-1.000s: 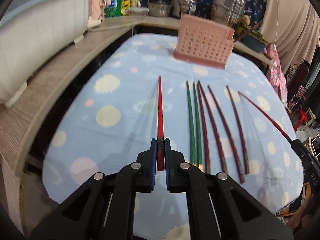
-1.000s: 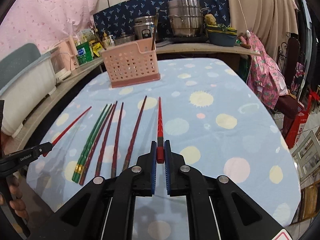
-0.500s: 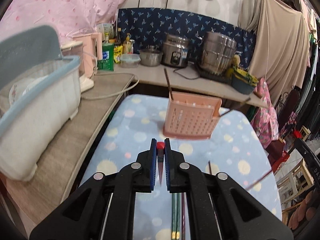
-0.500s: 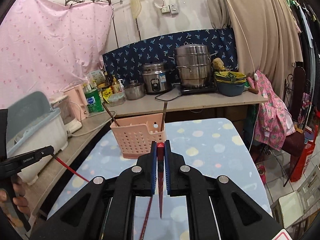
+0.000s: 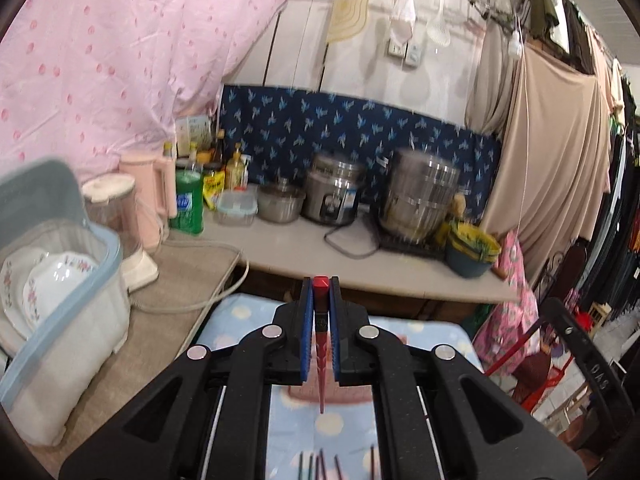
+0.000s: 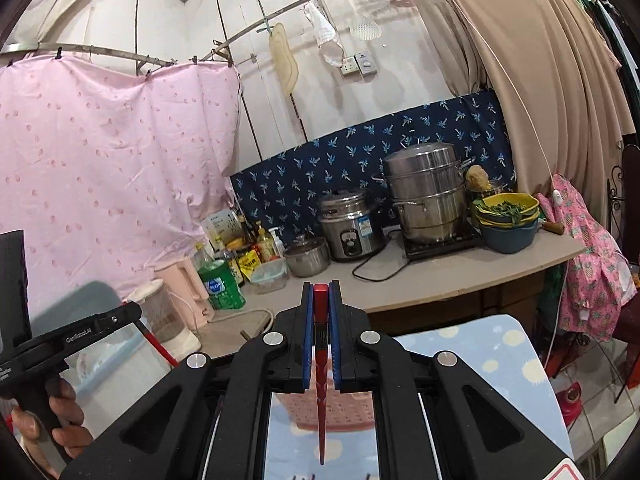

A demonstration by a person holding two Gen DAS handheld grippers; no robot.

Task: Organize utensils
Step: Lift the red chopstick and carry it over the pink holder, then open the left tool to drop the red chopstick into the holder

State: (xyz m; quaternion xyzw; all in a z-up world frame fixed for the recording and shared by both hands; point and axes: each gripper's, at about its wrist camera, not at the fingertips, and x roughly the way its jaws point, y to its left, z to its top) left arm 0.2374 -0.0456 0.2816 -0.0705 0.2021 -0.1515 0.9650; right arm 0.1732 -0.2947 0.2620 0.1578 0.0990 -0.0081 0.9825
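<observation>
A: What is each hand carrying in relation to the pink basket (image 6: 330, 408)?

B: Each is carrying one red chopstick. The left gripper (image 5: 320, 332) is clenching its jaws on a red chopstick (image 5: 321, 364), and the right gripper (image 6: 321, 332) is doing the same with its own red chopstick (image 6: 321, 380). In both, the thick end is sticking up between the blue pads and the thin tip is hanging down and back toward the camera.

A: So the long axis is running which way?

B: Close to upright, tip downward. In the right wrist view the shaft is crossing the front of the basket and the tip is hanging lower in the frame than the basket's base. In the left wrist view the basket is mostly hiding behind the gripper body, and only a pink strip is showing beneath the jaws.

A: Which hand is sitting nearer the basket?

B: I cannot tell; in both views it is lying just ahead and below. The left gripper is showing to the basket's left in the right wrist view, a hand (image 6: 52, 420) gripping its handle.

A: And the rest?

B: The remaining chopsticks (image 5: 320, 466) are lying on the spotted tablecloth (image 6: 492, 356), on the near side of the basket. I judge the tips are needing to come forward over the basket's rim before lowering.
</observation>
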